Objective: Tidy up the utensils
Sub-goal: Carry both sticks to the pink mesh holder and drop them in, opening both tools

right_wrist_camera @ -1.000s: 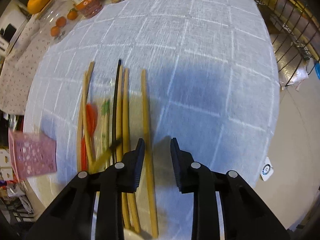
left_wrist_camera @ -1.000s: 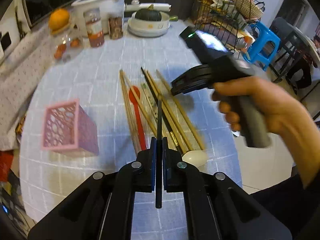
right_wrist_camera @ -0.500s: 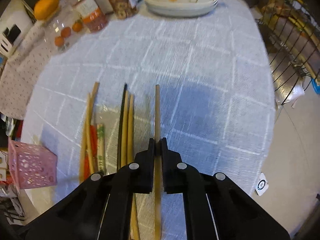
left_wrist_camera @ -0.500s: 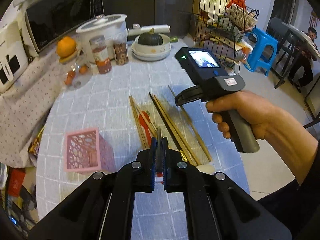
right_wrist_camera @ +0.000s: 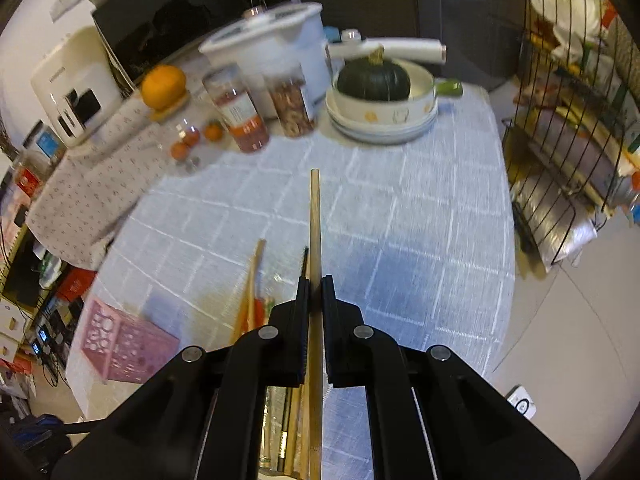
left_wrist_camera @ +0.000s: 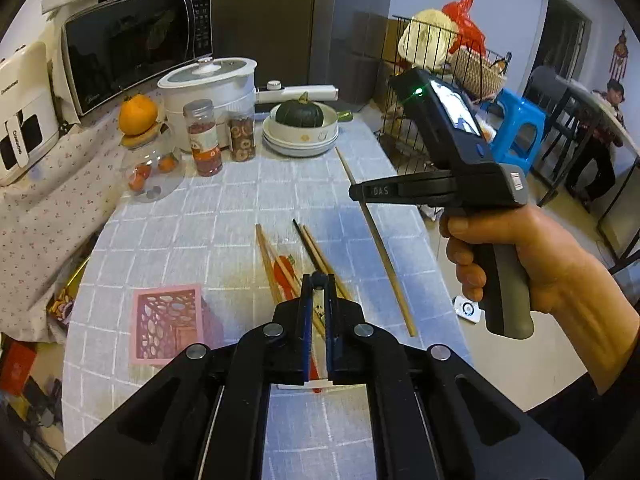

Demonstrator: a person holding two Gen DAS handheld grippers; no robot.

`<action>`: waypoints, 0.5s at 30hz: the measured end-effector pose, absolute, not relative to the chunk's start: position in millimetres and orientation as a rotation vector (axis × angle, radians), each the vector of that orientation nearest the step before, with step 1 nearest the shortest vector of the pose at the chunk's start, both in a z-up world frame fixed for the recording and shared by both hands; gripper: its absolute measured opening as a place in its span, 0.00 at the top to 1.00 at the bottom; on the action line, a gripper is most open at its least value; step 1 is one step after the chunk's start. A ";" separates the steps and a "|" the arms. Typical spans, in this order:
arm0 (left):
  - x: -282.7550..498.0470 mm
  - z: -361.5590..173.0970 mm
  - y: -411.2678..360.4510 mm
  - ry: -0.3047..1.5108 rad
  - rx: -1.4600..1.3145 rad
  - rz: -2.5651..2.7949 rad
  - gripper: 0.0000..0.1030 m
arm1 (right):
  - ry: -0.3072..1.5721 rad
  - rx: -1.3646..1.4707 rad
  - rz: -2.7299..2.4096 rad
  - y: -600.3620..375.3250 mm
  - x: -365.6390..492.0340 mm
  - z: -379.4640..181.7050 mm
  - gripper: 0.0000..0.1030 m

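In the left wrist view, the left gripper (left_wrist_camera: 318, 280) is seen closed on a dark chopstick (left_wrist_camera: 319, 278), shown end-on, above the utensils (left_wrist_camera: 280, 264) left on the table (left_wrist_camera: 224, 216); a pink holder (left_wrist_camera: 166, 322) stands just left. In the right wrist view, a wooden chopstick (right_wrist_camera: 315, 216) is clamped by the closed right gripper (right_wrist_camera: 316, 282), lifted off the cloth.

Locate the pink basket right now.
The pink basket stands on the table's near-left part in the left wrist view, just left of the chopstick pile; in the right wrist view it's lower left.
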State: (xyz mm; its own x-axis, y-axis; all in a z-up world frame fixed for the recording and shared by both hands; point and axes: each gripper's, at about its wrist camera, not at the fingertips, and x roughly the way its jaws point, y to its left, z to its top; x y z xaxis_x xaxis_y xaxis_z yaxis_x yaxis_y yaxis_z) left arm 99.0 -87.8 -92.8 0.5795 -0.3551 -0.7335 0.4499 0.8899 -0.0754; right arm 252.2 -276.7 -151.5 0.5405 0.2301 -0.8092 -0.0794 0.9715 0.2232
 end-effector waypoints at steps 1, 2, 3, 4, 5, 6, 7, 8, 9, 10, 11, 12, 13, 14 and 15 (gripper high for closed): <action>98.6 -91.1 -86.4 0.824 0.119 -0.474 0.96 | 0.963 0.172 0.185 -278.2 250.9 -145.0 0.94; 97.8 -88.7 -84.8 0.820 0.112 -0.476 0.96 | 0.949 0.175 0.186 -278.8 250.3 -142.3 0.94; 96.8 -83.6 -81.4 0.810 0.099 -0.481 0.96 | 0.929 0.178 0.187 -279.6 248.5 -137.0 0.94; 95.2 -76.6 -77.3 0.796 0.085 -0.485 0.96 | 0.903 0.177 0.188 -279.7 247.0 -130.6 0.94; 94.0 -69.5 -72.9 0.782 0.074 -0.488 0.96 | 0.879 0.177 0.192 -279.2 245.3 -125.2 0.94; 94.4 -63.8 -68.9 0.771 0.067 -0.487 0.96 | 0.858 0.178 0.193 -278.7 244.1 -120.0 0.94; 93.6 -55.0 -62.5 0.756 0.059 -0.482 0.96 | 0.829 0.181 0.198 -277.6 242.2 -113.0 0.94; 93.0 -44.9 -54.0 0.744 0.050 -0.475 0.96 | 0.797 0.184 0.203 -276.0 240.0 -106.0 0.94; 93.1 -39.1 -47.7 0.737 0.045 -0.472 0.96 | 0.774 0.184 0.205 -274.9 238.0 -101.2 0.94; 92.5 -31.8 -39.9 0.726 0.040 -0.463 0.96 | 0.740 0.184 0.212 -272.0 235.7 -94.3 0.94; 90.8 -21.9 -29.2 0.707 0.038 -0.446 0.96 | 0.709 0.189 0.221 -268.9 233.5 -88.4 0.94; 89.8 -16.8 -22.4 0.696 0.040 -0.436 0.96 | 0.688 0.193 0.224 -266.7 231.7 -84.6 0.94; 89.1 -11.0 -14.3 0.685 0.042 -0.423 0.96 | 0.659 0.202 0.232 -263.2 229.5 -79.3 0.94; 88.5 -6.8 -6.8 0.678 0.042 -0.412 0.96 | 0.639 0.210 0.241 -259.9 228.2 -75.1 0.94; 88.8 -3.3 1.8 0.676 0.046 -0.396 0.96 | 0.622 0.216 0.247 -256.5 226.3 -71.8 0.94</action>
State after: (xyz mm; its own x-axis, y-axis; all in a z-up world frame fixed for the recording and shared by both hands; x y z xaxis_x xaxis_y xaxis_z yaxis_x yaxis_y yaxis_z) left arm 88.8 1.8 -3.3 0.7085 -0.3418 -0.6174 0.3713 0.9245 -0.0857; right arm 226.3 -256.5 -71.8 0.7853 0.2912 -0.5464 -0.1624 0.9485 0.2721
